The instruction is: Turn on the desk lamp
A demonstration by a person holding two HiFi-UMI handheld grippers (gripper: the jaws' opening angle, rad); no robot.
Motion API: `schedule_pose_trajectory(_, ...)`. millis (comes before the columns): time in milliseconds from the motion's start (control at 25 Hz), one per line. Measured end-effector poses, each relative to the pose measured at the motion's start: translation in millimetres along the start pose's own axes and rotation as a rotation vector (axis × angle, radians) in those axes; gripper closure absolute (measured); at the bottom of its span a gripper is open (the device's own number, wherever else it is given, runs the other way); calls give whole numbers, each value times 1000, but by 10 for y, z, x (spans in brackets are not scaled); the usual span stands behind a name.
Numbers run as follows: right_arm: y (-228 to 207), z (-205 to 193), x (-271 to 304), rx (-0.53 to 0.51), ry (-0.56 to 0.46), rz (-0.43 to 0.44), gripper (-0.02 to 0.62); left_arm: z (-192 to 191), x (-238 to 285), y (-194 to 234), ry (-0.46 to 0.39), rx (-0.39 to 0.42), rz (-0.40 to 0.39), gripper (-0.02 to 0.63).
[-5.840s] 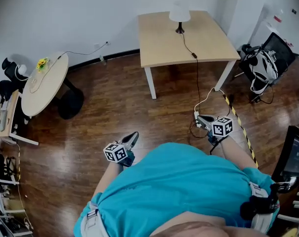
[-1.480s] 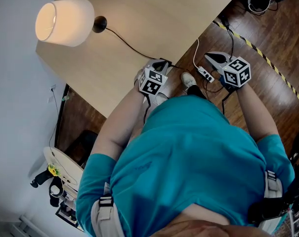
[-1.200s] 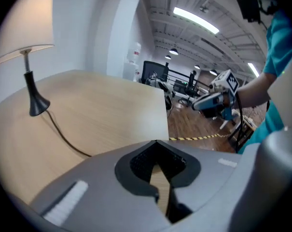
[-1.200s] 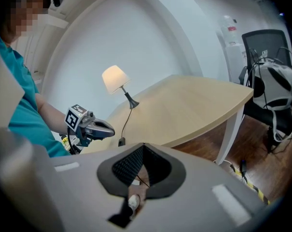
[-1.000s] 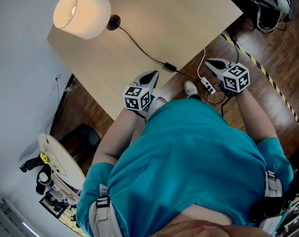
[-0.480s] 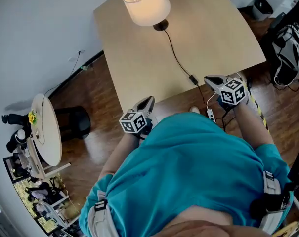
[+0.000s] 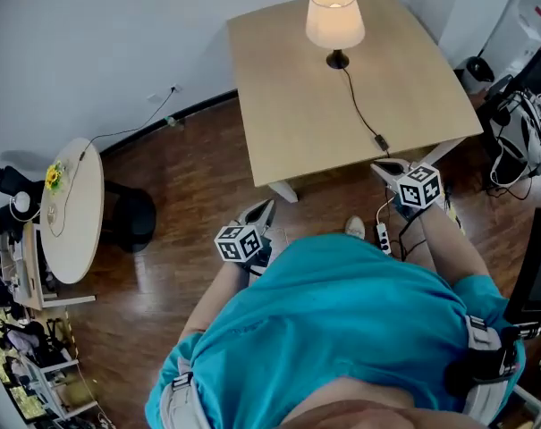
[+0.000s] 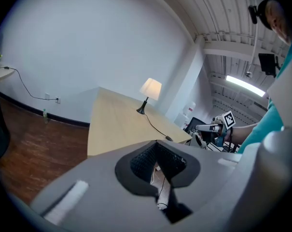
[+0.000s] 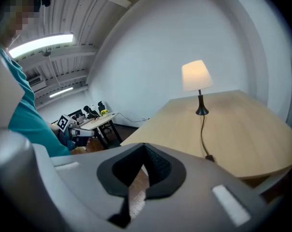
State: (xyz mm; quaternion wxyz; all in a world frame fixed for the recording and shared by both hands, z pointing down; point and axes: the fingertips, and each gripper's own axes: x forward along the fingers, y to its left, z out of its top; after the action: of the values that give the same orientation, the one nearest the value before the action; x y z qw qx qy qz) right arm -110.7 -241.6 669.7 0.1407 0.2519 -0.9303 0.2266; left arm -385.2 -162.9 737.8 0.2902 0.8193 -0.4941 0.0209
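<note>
The desk lamp stands lit at the far side of the light wooden table. Its black cord runs to an inline switch near the table's front edge. My left gripper is shut and empty, held over the floor short of the table. My right gripper is also shut and empty, just off the front edge by the switch. The lit lamp shows in the left gripper view beyond my left gripper. The right gripper view has the lamp past my right gripper.
A round side table with a yellow flower stands at left, a dark stool beside it. A power strip and cables lie on the floor by my right arm. Bags and a monitor crowd the right.
The lamp, dark 5.8 s ago, glows. My left gripper has come off the cord switch and back over the floor; the person has stepped away from the table.
</note>
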Motion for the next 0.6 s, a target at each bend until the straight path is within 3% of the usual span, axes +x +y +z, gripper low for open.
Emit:
schedule_pose_trajectory(160, 746, -325, -75, 43, 7, -21, 594, -153, -784, 141, -15, -14, -16, 605)
schedule_pose_trajectory(280, 1251, -412, -107, 37, 45, -36, 594, -189, -1275, 320, -21, -75, -18, 604)
schedule_pose_trajectory(440, 1529, -518, -285, 42, 52, -71, 594, -388, -1549, 316, -41, -119, -40, 604)
schedule_pose_trajectory(600, 1720, -661, -506, 21, 47, -90, 594, -548, -1642, 12, -36, -112, -76, 604)
